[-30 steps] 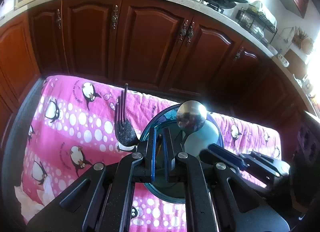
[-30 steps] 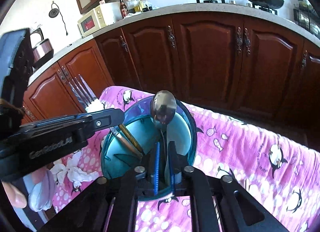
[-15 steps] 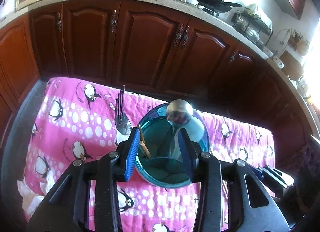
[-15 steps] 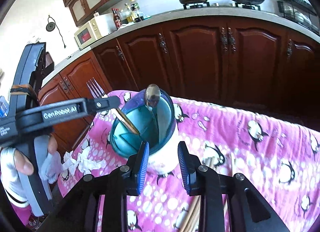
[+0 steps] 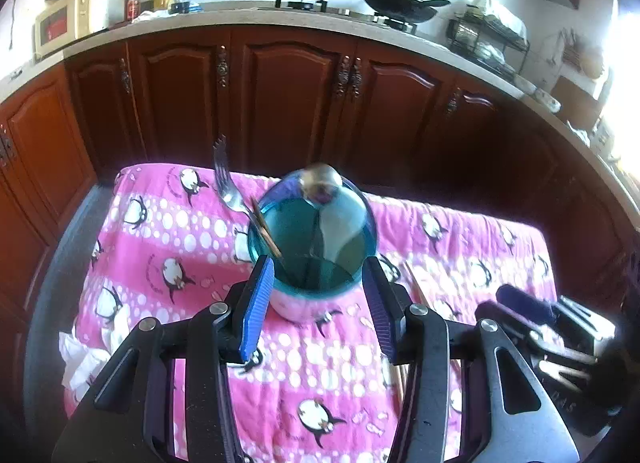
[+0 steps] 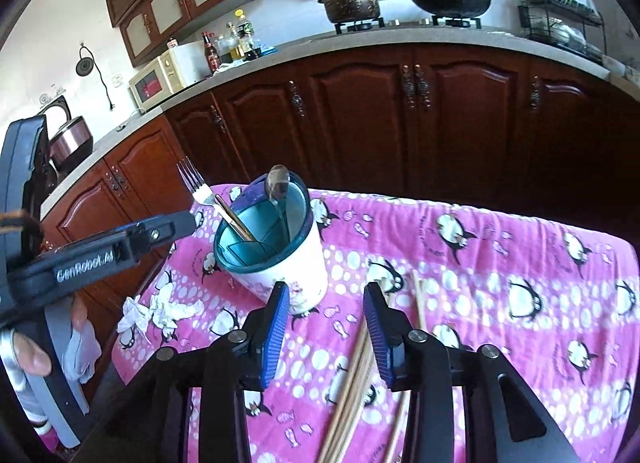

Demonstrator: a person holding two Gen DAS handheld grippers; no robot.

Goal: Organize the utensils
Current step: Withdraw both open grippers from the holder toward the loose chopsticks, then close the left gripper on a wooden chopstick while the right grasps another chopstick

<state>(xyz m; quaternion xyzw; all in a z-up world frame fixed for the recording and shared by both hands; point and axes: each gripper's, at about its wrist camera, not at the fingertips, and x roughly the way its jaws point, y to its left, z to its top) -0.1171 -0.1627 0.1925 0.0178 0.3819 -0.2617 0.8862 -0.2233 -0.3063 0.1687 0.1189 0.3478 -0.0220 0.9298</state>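
A white utensil holder with a teal divided rim (image 6: 276, 263) (image 5: 312, 235) stands on the pink penguin cloth. A fork (image 6: 200, 189) (image 5: 226, 183) and a spoon (image 6: 278, 183) (image 5: 322, 183) stand in it, heads up. Several wooden chopsticks (image 6: 356, 375) lie on the cloth right of the holder. My left gripper (image 5: 316, 315) is open and empty, just in front of and above the holder; it also shows in the right wrist view (image 6: 120, 243). My right gripper (image 6: 326, 327) is open and empty, over the chopsticks' near part; it shows blurred in the left wrist view (image 5: 552, 327).
The pink cloth (image 6: 500, 283) covers a small table with dark wooden cabinets (image 6: 400, 115) close behind. Crumpled white tissue (image 6: 156, 311) lies at the cloth's left edge. A counter with microwave, bottles, pot and wok runs above.
Both grippers have opened, letting go of the spoon and fork, which now stand in the holder. Both have drawn back and up from the holder.
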